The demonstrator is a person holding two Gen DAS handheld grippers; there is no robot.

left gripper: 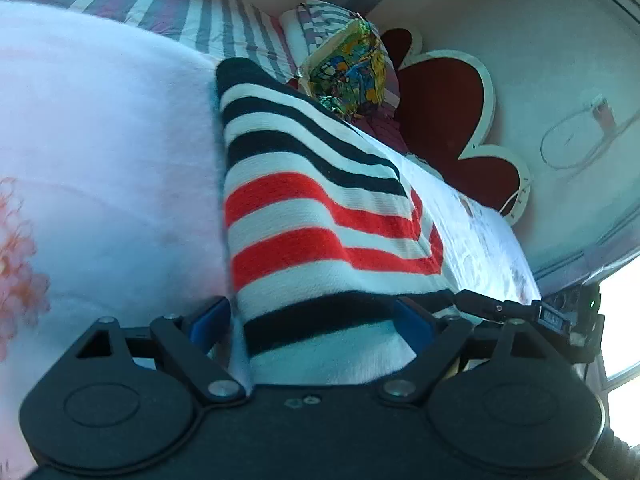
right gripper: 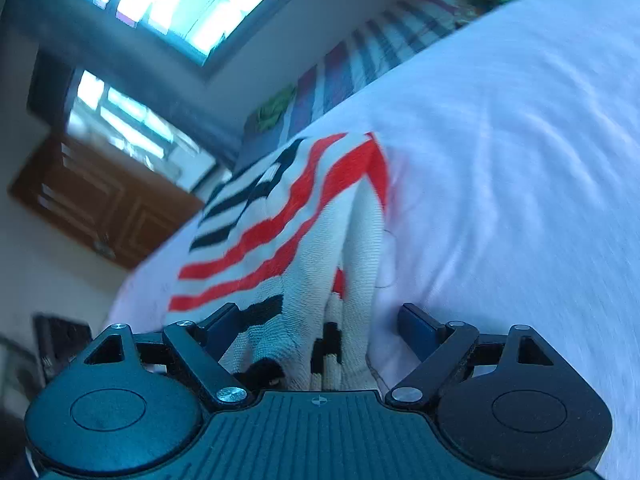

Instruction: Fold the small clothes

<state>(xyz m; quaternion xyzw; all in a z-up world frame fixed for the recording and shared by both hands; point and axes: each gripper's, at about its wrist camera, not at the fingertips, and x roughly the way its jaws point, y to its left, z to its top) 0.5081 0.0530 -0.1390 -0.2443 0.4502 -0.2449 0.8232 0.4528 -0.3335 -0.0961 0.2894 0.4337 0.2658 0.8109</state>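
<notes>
Left gripper (left gripper: 312, 320): jaws wide — striped sweater (left gripper: 320, 220) between, ungripped
Right gripper (right gripper: 320, 330): wide too (holding nothing)
Sweater: folded on white blanket (right gripper: 500, 160)

The right gripper (right gripper: 320, 334) stood with its blue-padded jaws spread wide over the near end of a folded striped sweater (right gripper: 288, 236), white knit banded in red and black. The sweater lay on a white blanket (right gripper: 500, 168). Beyond it ran a striped bedsheet (right gripper: 344, 68), bright windows (right gripper: 180, 4) and a brown wooden door (right gripper: 100, 200).
</notes>
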